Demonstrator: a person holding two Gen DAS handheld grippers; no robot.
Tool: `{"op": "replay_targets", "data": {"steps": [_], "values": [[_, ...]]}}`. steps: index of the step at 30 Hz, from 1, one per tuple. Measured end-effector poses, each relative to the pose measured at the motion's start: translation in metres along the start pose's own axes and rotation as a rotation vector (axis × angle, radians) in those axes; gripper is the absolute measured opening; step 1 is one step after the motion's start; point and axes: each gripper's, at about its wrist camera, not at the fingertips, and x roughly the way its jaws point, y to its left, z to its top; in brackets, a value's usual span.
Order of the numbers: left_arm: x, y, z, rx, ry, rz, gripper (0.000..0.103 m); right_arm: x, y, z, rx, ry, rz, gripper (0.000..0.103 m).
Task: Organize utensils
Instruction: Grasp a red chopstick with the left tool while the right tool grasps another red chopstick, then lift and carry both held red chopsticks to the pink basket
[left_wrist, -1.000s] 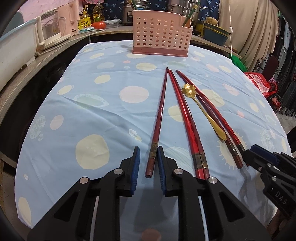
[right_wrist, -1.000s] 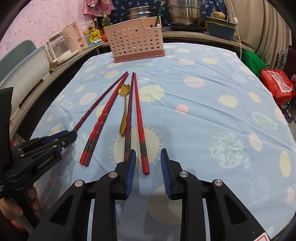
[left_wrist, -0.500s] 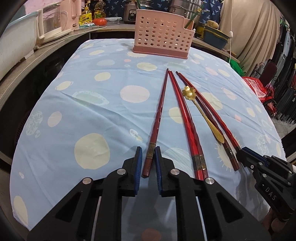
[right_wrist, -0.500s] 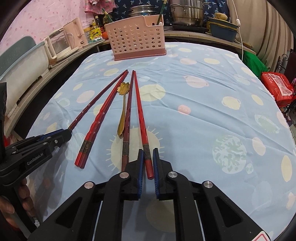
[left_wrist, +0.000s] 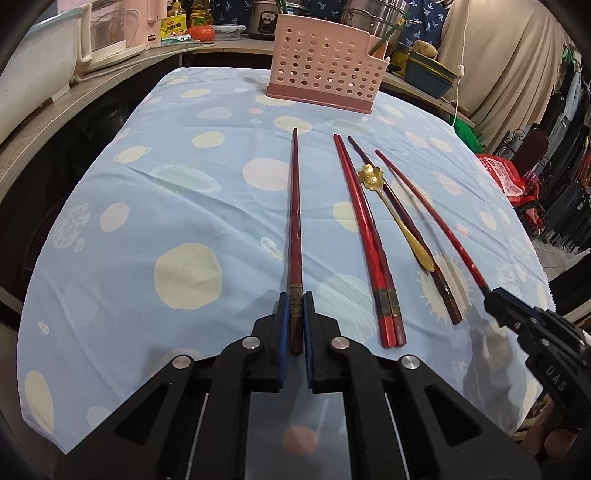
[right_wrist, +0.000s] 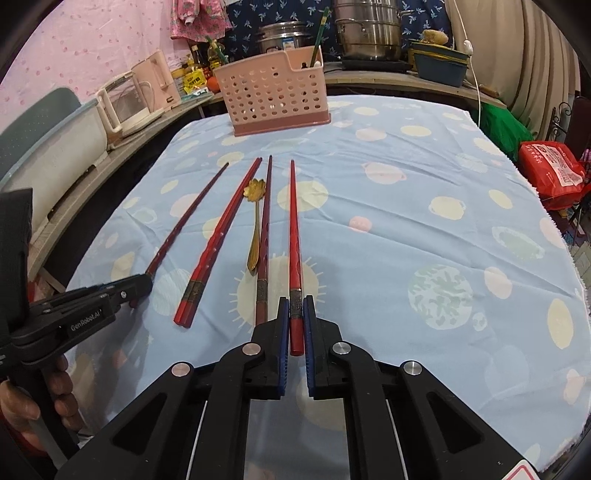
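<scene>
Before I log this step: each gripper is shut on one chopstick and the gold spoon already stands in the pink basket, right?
Not quite. The right wrist view shows the gold spoon lying on the tablecloth among the chopsticks, not in the pink basket. Each gripper is indeed shut on one chopstick.

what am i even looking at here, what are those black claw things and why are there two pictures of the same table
The black claws are two-finger grippers that a person holds, one in each hand; no robot arm is involved. Each carries a wide-angle camera looking along its fingers, so you get two views of one table. One picture is from the left gripper, the other from the right gripper.

On the blue spotted tablecloth lie red chopsticks, a gold flower-ended spoon and, at the far end, a pink perforated utensil holder.

Each gripper is shut on the thick end of one chopstick: the left on the dark red chopstick, the right on the brighter red chopstick. The pair of chopsticks between them lies untouched.
</scene>
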Motion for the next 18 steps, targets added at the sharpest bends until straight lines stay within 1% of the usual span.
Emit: {"op": "replay_targets", "data": {"steps": [4, 10, 18], "values": [[-0.014, -0.001, -0.001, 0.001, -0.010, -0.009, 0.007, -0.018, -0.003, 0.005, 0.011, -0.037, 0.009, 0.007], [-0.041, -0.002, 0.005, 0.001, -0.052, -0.023, 0.007, -0.046, -0.005, 0.015, 0.024, -0.098, 0.028, 0.007], [-0.084, -0.003, 0.025, -0.001, -0.147, -0.039, 0.007, -0.086, -0.011, 0.038, 0.043, -0.194, 0.047, 0.007]]}}
